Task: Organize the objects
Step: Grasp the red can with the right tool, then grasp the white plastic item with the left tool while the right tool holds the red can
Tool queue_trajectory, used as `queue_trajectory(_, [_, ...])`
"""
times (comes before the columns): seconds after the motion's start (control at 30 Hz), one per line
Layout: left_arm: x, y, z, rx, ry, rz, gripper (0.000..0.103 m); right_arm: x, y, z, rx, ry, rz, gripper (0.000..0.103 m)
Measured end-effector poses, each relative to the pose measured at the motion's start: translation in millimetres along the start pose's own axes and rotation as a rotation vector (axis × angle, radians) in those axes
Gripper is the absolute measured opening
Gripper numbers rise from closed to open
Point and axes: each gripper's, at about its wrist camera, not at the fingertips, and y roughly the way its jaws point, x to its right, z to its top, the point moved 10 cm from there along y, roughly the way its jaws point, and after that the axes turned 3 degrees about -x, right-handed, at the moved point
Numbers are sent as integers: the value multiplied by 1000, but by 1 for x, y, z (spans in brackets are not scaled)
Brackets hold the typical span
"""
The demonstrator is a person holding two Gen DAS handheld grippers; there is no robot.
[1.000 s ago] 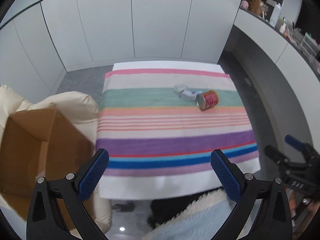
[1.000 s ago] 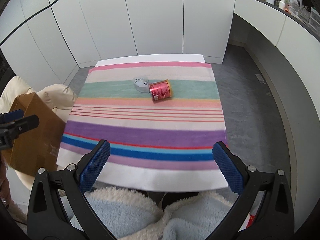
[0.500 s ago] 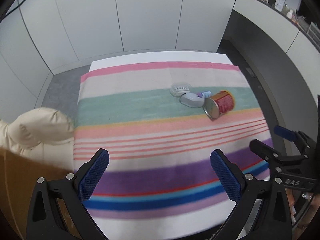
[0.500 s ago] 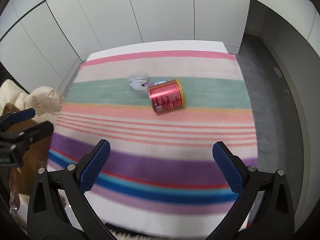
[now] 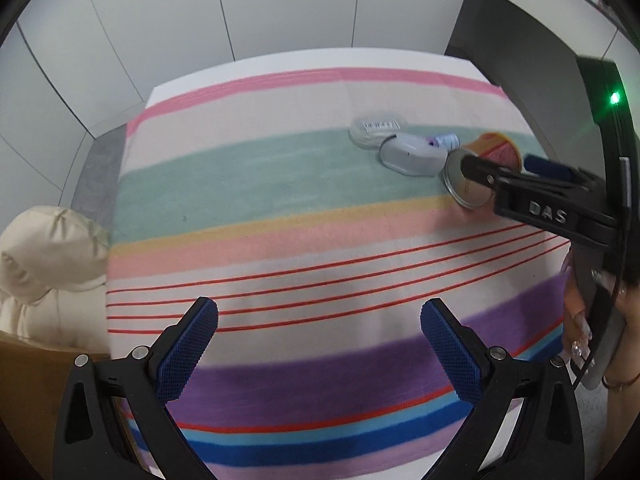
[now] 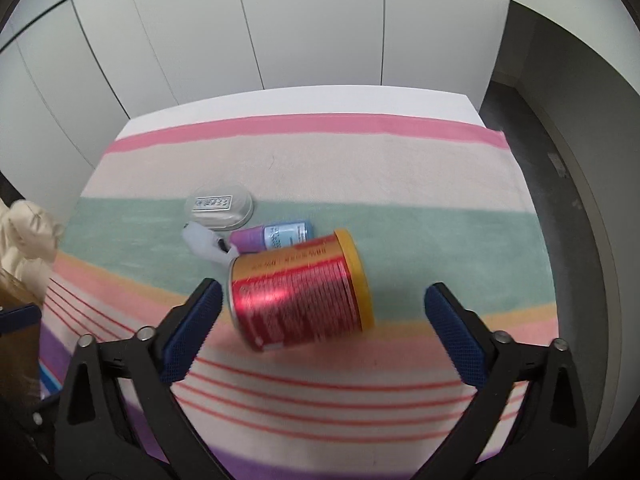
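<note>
A red can with a yellow lid point(image 6: 300, 292) lies on its side on the striped cloth point(image 6: 400, 168); it also shows in the left wrist view point(image 5: 490, 164). Behind it lie a small purple-and-blue bottle point(image 6: 276, 236), a white plastic piece point(image 6: 204, 242) and a clear oval lidded box point(image 6: 220, 206). My right gripper point(image 6: 320, 336) is open, its jaws on either side of the can and apart from it. In the left wrist view the right gripper point(image 5: 504, 168) reaches over the can. My left gripper point(image 5: 320, 354) is open and empty above the striped cloth point(image 5: 260, 200).
A cream cushion point(image 5: 48, 256) and a cardboard box point(image 5: 36, 392) sit left of the table. White cabinet doors point(image 6: 300, 20) stand behind the table. A grey counter point(image 6: 580, 92) runs along the right side.
Both grippers moved forward over the table. The right gripper closed in on the red can, which now lies between its open jaws. The cardboard box slid mostly out of view.
</note>
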Motion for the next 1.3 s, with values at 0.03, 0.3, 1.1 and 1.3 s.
queue_trajectory(0.03, [3, 3, 2, 3, 1, 0, 102, 0, 3, -1, -4, -8, -3, 82])
queue_trajectory(0.3, [44, 29, 43, 49, -69, -94, 102, 17, 4, -6, -19, -11, -22, 65])
queue_trajectory(1.1, [67, 69, 95, 80, -78, -14, 27, 71, -9, -8, 10, 83, -41, 64])
queue_trajectory(1.3, [62, 68, 92, 78, -92, -15, 23, 67, -9, -8, 2, 75, -45, 64])
